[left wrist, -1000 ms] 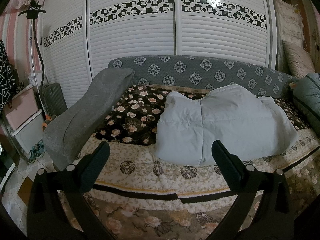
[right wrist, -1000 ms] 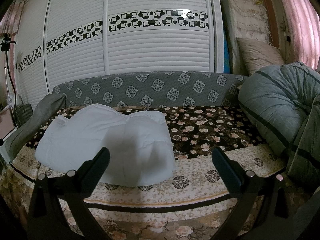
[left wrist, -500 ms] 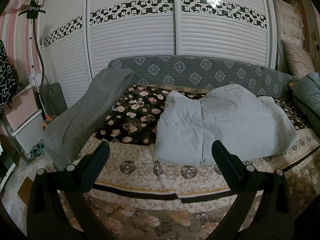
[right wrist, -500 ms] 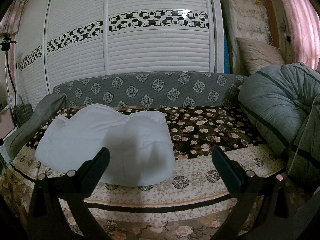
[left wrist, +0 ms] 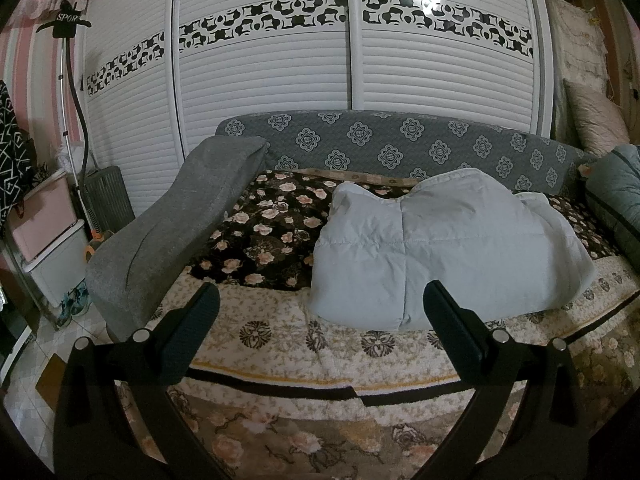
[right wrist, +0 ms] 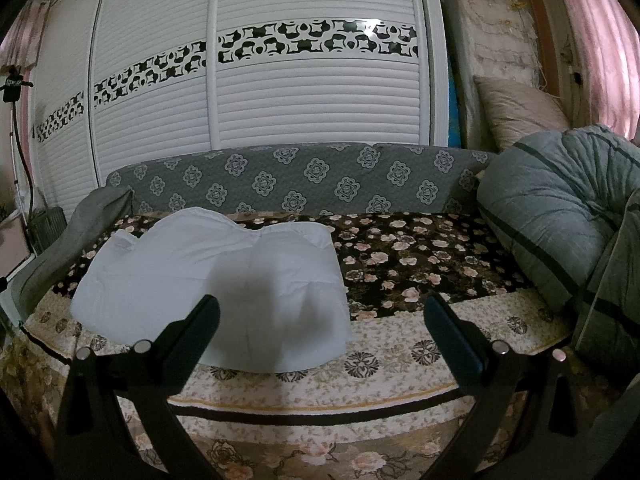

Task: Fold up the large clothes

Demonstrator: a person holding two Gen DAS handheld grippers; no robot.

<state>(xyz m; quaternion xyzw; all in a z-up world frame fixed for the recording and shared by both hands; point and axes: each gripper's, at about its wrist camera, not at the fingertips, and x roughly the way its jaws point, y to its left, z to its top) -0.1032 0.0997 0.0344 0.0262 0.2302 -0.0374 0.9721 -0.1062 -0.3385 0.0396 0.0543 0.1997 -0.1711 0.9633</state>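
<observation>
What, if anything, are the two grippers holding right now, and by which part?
Nothing is held: the left gripper and right gripper are both open, short of the white padded garment on the bed.

Only readable text I found was "SPOR", white letters on the black head of a stand (left wrist: 64, 24) at about 10 o'clock in my left wrist view, last letter cut off. Same stand head (right wrist: 12, 82) showed at 9 o'clock in right wrist view, lettering too blurred to read.
</observation>
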